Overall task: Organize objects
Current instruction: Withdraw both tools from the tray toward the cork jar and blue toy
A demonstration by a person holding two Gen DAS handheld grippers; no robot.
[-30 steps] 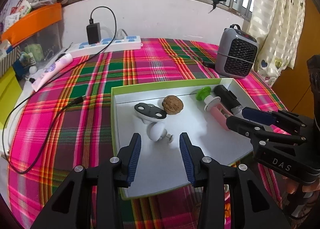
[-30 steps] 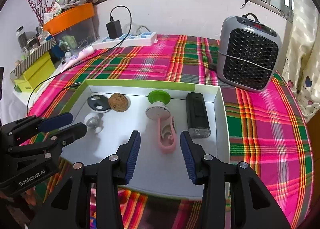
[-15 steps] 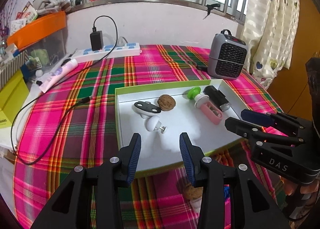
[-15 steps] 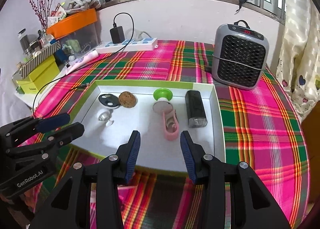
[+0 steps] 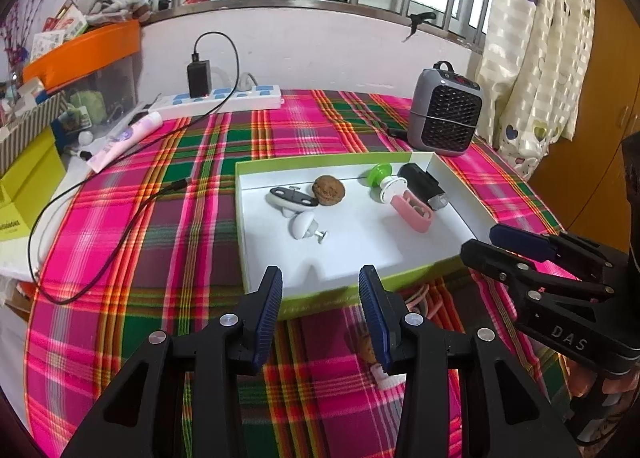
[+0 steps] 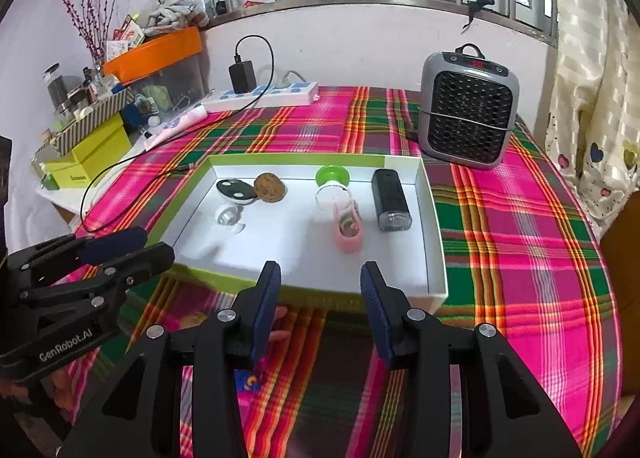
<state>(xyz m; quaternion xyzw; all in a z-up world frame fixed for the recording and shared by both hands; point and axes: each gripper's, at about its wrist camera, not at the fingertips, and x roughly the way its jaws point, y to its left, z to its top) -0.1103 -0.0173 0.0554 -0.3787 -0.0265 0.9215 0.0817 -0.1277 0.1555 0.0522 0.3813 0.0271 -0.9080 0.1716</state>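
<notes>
A white box with a green rim lies on the plaid table. In it are a walnut, a white knob, a grey-and-white oval piece, a green-capped piece, a pink holder and a black device. My left gripper and right gripper are open and empty, in front of the box. Another walnut lies on the cloth near my fingers.
A small grey heater stands at the back right. A power strip with a charger and a black cable lie at the back left. Boxes and a tube crowd the left edge. Curtains hang at right.
Both grippers have pulled back and up from over the box to in front of its near edge. They stayed open. The loose items in front of the box have come into view.
</notes>
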